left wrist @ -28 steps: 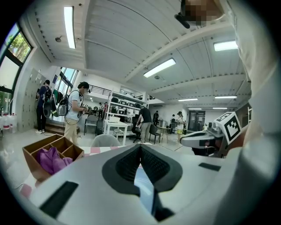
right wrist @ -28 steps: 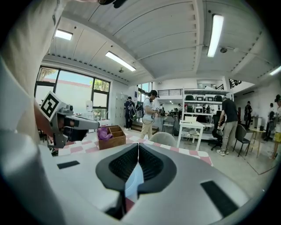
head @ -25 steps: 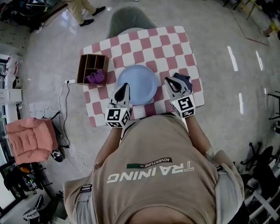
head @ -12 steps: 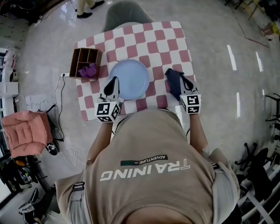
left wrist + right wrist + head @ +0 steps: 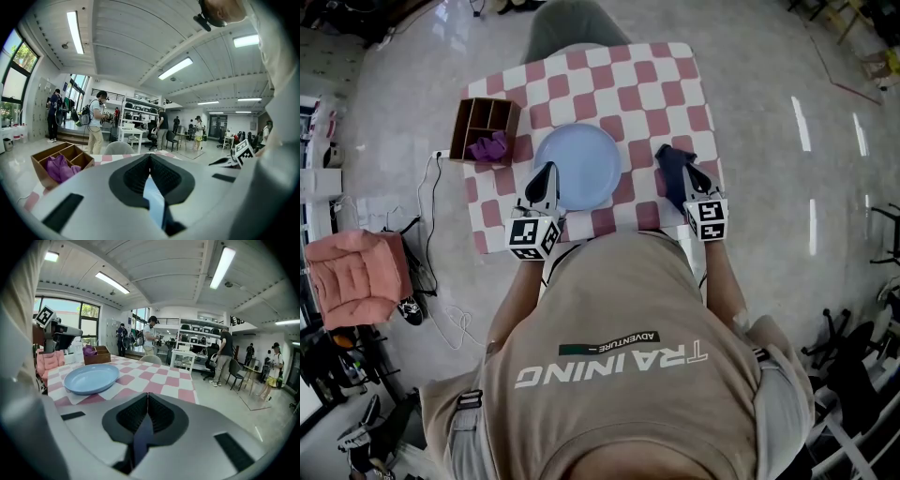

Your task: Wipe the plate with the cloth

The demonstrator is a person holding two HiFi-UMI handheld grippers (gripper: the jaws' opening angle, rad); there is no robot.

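table [image 5: 675, 80]: covered in pink and white checks | plate [image 5: 579, 161]: pale blue, set near the front edge, its near-left rim clamped by the left gripper [image 5: 547, 174] | wooden box [image 5: 484, 120]: placed at the far left corner | cloth [image 5: 672, 171]: dark blue, pinched in the closed right gripper [image 5: 687, 184] by the right edge

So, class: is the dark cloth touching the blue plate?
Apart. The head view shows bare tablecloth squares between the cloth and the plate.
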